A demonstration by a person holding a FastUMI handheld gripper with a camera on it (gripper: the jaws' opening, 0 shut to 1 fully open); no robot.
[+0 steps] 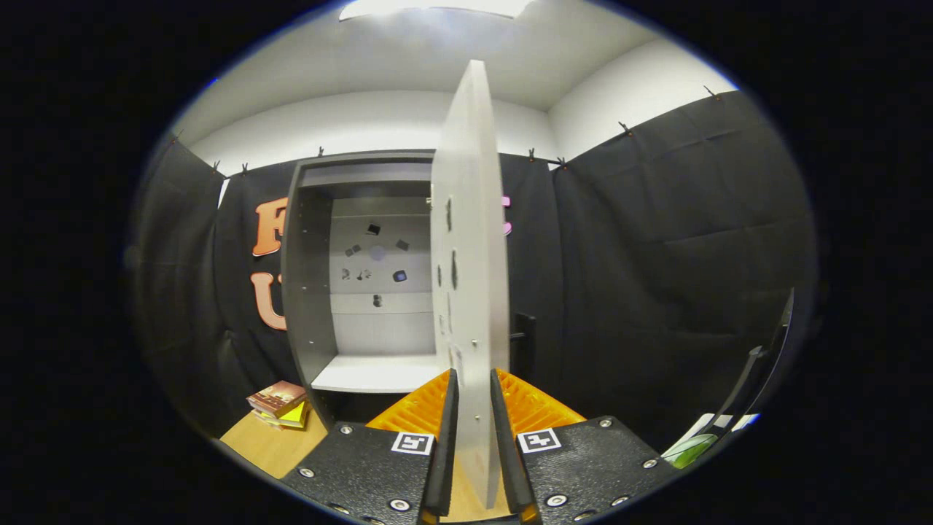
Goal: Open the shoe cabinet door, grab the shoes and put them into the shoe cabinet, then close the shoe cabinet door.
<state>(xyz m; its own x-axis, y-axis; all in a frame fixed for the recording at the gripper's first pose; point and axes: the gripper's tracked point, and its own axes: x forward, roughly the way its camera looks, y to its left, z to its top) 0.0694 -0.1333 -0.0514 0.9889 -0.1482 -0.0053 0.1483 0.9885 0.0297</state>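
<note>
A: Gripper closed onto the cabinet door, one finger flat against each face, the door's free edge pinched between them.

B: Door position?

A: Swung wide open, seen nearly edge-on, rising straight up from between the fingers. Handle dark, just behind the door on the outer face.

B: And the shoe cabinet?

A: Straight ahead, beyond the fingers and a little to their left. Grey frame, pale back panel, one light shelf low inside. Small dark marks scattered on the back panel.

B: Shoes?

A: Cannot tell from here.

B: Anything else nearby?

A: Stack of books on the wooden table, down by the cabinet's left foot. Black cloth hung behind and to the right.
</note>
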